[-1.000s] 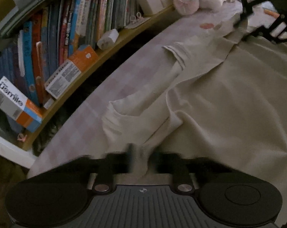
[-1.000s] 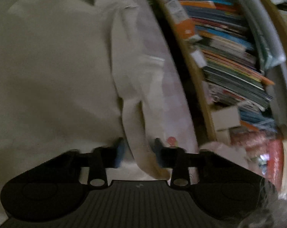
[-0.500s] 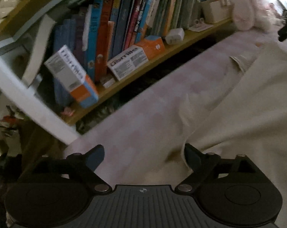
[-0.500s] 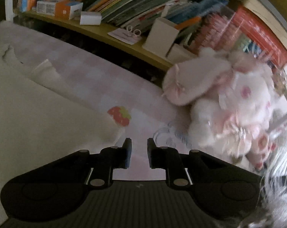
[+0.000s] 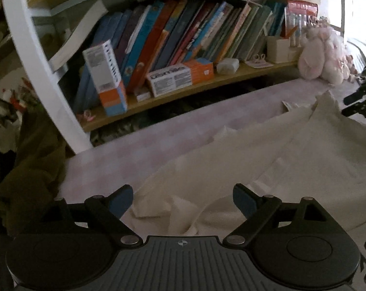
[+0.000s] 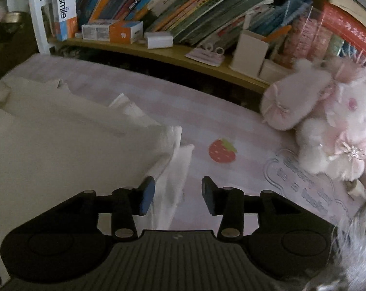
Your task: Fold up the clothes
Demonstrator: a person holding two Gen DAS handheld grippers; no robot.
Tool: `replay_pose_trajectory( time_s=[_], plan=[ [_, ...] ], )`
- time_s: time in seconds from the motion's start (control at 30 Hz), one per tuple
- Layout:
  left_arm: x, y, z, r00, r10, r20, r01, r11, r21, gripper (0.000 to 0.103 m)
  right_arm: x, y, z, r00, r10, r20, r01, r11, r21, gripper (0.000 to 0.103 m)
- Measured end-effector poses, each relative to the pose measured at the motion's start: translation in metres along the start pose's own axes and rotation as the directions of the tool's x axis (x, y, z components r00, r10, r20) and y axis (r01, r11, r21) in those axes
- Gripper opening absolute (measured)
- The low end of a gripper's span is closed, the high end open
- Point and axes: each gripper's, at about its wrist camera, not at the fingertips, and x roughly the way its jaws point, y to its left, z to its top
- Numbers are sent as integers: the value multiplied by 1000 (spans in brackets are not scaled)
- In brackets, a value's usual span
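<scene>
A cream-white garment [image 5: 267,160] lies spread on the pink checked bed sheet [image 5: 173,133]. My left gripper [image 5: 183,200] is wide open just above the garment's rumpled near edge, holding nothing. In the right wrist view the same garment [image 6: 61,140] fills the left side, and one corner of it [image 6: 175,169] lies between the fingers of my right gripper [image 6: 178,195]. That gripper is open and the cloth hangs loose between its jaws. The right gripper also shows at the right edge of the left wrist view [image 5: 362,99].
A low wooden bookshelf [image 5: 183,87] full of books and boxes runs along the far side of the bed. A pink plush toy [image 6: 328,121] sits on the sheet to the right. A strawberry print [image 6: 221,150] marks the sheet. Dark olive cloth [image 5: 30,169] hangs at left.
Both grippers have let go of the garment and opened. They pulled back from the cloth and tipped up toward the bookshelf. The garment's folded edge now lies on the sheet.
</scene>
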Motion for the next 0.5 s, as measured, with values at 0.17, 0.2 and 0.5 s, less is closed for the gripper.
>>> replay_pose_trajectory(
  time_s=[0.17, 0.2, 0.5],
  plan=[
    [-33, -2, 4, 994, -75, 83, 77, 997, -31, 94, -1, 14, 12, 998, -30, 50, 31, 999, -28, 45],
    [-39, 0, 4, 992, -84, 93, 88, 995, -39, 97, -4, 19, 13, 997, -25, 66, 28, 998, -57, 45],
    [-38, 23, -15, 999, 18, 32, -14, 995, -97, 96, 7, 55, 30, 998, 27, 50, -11, 956, -294, 44]
  ],
)
